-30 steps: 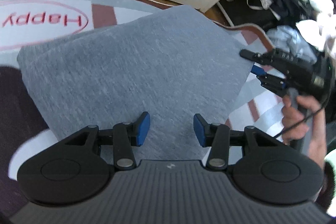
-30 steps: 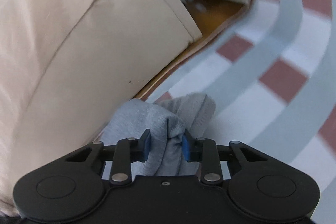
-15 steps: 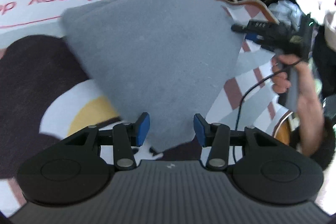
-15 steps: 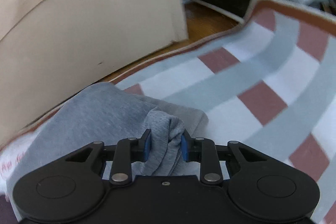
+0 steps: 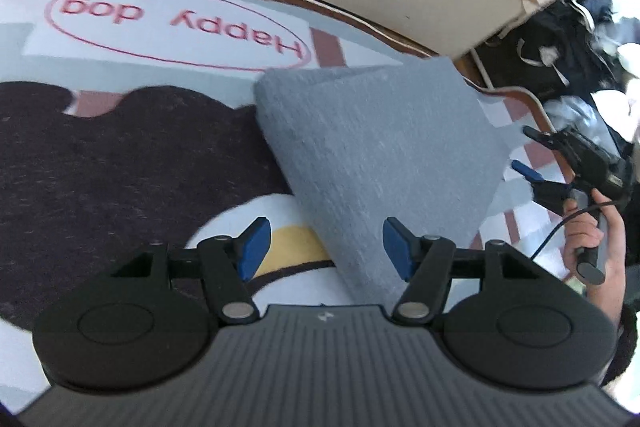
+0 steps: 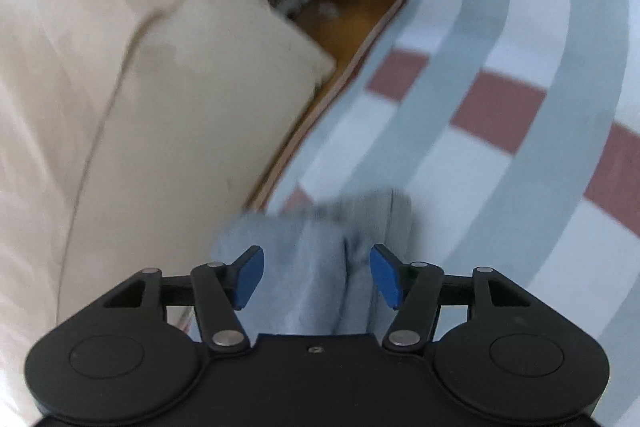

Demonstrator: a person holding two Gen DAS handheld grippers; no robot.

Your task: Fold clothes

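The grey garment (image 5: 380,155) lies on the patterned rug (image 5: 120,155) as a flat slab with at least 2 layers showing at its far edge, directly ahead of the left tongs (image 5: 324,247) and reaching back between their blue pads. Those pads stand wide apart and nothing is pinched between them; the cloth merely passes beneath them. The right tongs (image 6: 316,275) are likewise spread, with a bunched corner of the same garment (image 6: 320,267) sitting loosely in the gap, touching neither pad as far as I can tell, though motion blur softens that view. In the left view the right tongs (image 5: 548,163) sit just beside the garment's right edge, held by a hand (image 5: 592,247). Judging from both sets being released over a flat, layered cloth, the garment seems to rest where it is meant to stay, either between 2 folds or with folding finished. No basket, bin or box is visible; beyond the right tongs lies only a loose pile of other clothes (image 5: 568,39), and a cream sofa (image 6: 120,107) stands to their left.
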